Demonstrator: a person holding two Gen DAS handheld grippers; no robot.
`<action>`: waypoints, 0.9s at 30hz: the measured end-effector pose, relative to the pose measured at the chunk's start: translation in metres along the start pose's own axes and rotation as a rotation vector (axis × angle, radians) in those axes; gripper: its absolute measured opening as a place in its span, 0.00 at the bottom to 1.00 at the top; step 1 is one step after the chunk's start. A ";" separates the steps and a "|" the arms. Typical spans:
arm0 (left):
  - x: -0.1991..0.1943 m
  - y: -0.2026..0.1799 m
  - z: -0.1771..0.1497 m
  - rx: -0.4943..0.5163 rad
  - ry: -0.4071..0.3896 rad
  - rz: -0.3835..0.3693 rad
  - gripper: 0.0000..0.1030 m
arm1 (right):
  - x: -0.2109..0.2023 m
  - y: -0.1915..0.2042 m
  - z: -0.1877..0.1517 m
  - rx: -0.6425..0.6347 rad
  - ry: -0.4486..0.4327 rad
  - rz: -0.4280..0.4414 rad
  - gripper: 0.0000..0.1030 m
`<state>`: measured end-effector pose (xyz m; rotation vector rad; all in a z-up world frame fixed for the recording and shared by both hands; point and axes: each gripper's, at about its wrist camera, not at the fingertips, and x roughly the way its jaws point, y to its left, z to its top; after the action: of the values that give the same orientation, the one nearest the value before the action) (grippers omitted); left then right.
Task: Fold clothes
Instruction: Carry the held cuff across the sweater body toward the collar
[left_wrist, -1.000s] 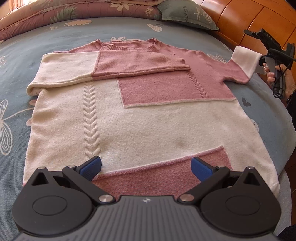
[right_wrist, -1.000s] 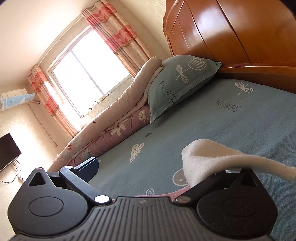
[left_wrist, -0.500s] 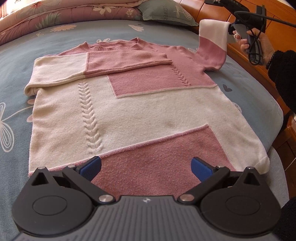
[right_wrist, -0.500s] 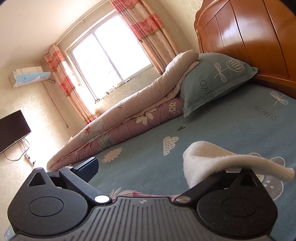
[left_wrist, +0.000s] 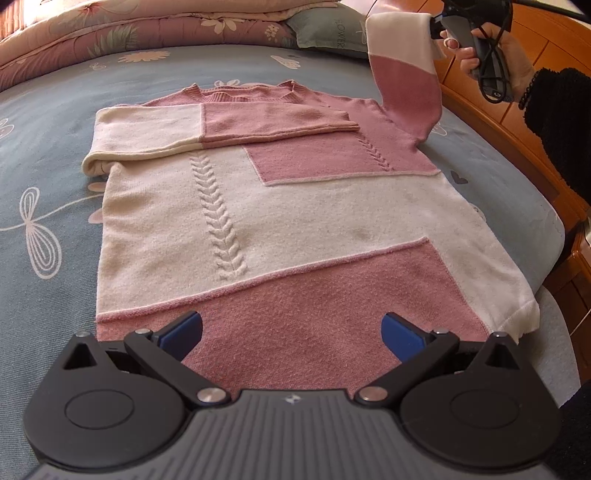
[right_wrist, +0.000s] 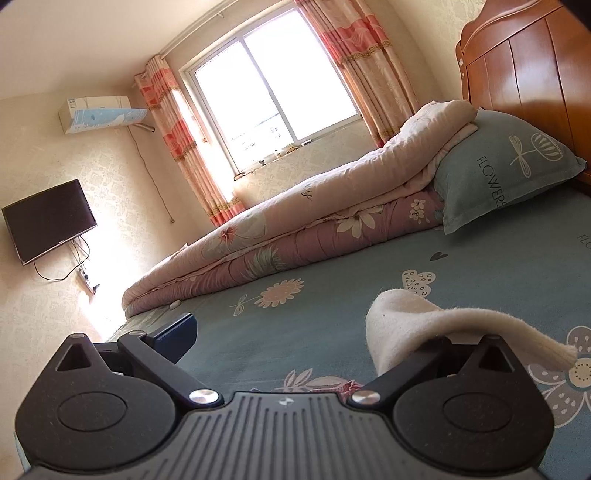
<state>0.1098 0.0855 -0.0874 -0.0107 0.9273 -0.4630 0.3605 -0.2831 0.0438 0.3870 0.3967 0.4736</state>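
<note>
Sunlit window (right_wrist: 273, 85), striped curtains (right_wrist: 192, 147), wall TV (right_wrist: 50, 219), air conditioner (right_wrist: 101, 112), wooden headboard (right_wrist: 524, 81).

The sweater (left_wrist: 295, 206) is cream and dusty pink in blocks, pink at the neckline and near hem, with a raised cable-braid pattern down the cream front. Its lifted sleeve (left_wrist: 402, 70) is pink below a cream cuff (right_wrist: 406, 325). The bedsheet (left_wrist: 48, 184) is grey-blue, printed with white flowers, hearts and bow outlines. The pillow (right_wrist: 509, 166) matches it and reads "FLOWERS" in dark letters. The folded quilt (right_wrist: 295, 229) is mauve and pale pink with floral prints. The curtains (right_wrist: 369, 66) carry coral and cream bands. The headboard (right_wrist: 528, 74) is glossy orange-brown wood. Both grippers show black bodies with blue pads (left_wrist: 400, 338).
</note>
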 end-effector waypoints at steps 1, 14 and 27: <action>-0.001 0.002 0.000 -0.009 -0.005 -0.014 0.99 | 0.004 0.005 -0.001 -0.009 0.009 0.005 1.00; -0.001 0.008 -0.006 -0.022 0.004 -0.033 0.99 | 0.056 0.055 -0.031 -0.123 0.159 0.036 1.00; 0.002 0.013 -0.007 -0.040 0.025 -0.043 0.99 | 0.111 0.097 -0.087 -0.313 0.302 -0.091 1.00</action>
<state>0.1106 0.0978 -0.0959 -0.0617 0.9622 -0.4853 0.3777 -0.1246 -0.0180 -0.0083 0.6197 0.4973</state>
